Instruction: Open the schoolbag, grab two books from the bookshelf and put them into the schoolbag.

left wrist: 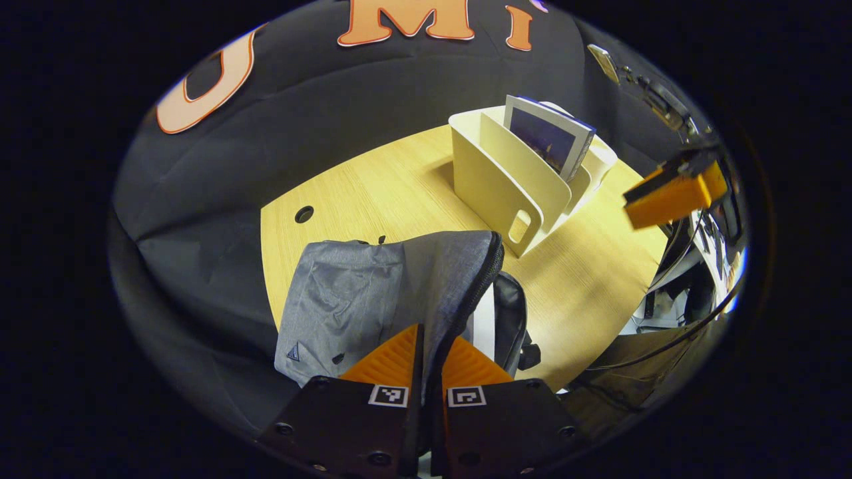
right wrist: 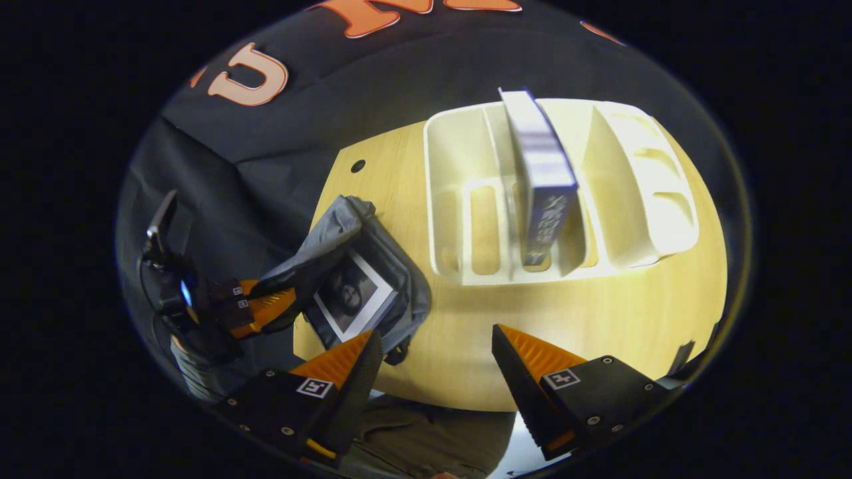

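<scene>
Grey woven schoolbag [left wrist: 373, 293], ribbed orange left hand-held gripper [left wrist: 427, 359] pinching

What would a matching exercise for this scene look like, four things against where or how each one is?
Things:
1. left gripper
2. right gripper
3. blue book
4. grey schoolbag

States:
A. standing upright in the white bookshelf
B. open, holding nothing
C. lying on the table, mouth held open, a book inside
D. shut on the bag's flap

Pairs: 1-D, 2-B, 3-A, 4-C
</scene>
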Tool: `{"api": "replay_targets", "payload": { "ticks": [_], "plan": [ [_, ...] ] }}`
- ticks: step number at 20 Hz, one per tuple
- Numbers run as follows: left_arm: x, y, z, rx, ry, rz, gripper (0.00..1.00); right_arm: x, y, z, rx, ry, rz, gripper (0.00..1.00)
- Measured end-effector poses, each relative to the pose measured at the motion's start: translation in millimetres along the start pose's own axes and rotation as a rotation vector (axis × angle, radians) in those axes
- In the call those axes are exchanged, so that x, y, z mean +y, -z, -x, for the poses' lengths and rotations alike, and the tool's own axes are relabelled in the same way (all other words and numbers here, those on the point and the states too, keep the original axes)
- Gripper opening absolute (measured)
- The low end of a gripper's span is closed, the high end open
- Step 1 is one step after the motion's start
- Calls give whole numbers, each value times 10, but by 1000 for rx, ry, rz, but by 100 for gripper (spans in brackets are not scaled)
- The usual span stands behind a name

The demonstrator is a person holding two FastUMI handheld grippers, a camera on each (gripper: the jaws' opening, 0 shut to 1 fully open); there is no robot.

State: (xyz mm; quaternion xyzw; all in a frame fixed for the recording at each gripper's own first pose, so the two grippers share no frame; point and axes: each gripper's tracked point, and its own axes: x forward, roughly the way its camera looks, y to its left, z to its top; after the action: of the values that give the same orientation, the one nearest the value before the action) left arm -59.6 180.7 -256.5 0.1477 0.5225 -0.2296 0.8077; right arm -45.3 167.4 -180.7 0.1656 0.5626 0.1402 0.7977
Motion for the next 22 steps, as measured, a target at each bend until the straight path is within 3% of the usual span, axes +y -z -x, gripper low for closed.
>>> {"api": "replay_targets", "payload": {
  "ticks": [2,4,12,17,22],
  "plan": [
    [-8,-8,-15,12,-14,18,7,-374,-242,120,-6,85,50,98],
    [-11,-8,-15,22,-32,34,7,-561,-476,204,-7,121,88,98],
    [-58,104,-9,64,-99,146,7,-730,-1181,109,19,84,153,98],
    [-68,125,-18,94,-139,193,7,-695,-1478,-218,45,47,121,96],
    [-63,108,-5,125,-180,208,7,-746,-1566,-665,91,62,113,88]
  ]
}}
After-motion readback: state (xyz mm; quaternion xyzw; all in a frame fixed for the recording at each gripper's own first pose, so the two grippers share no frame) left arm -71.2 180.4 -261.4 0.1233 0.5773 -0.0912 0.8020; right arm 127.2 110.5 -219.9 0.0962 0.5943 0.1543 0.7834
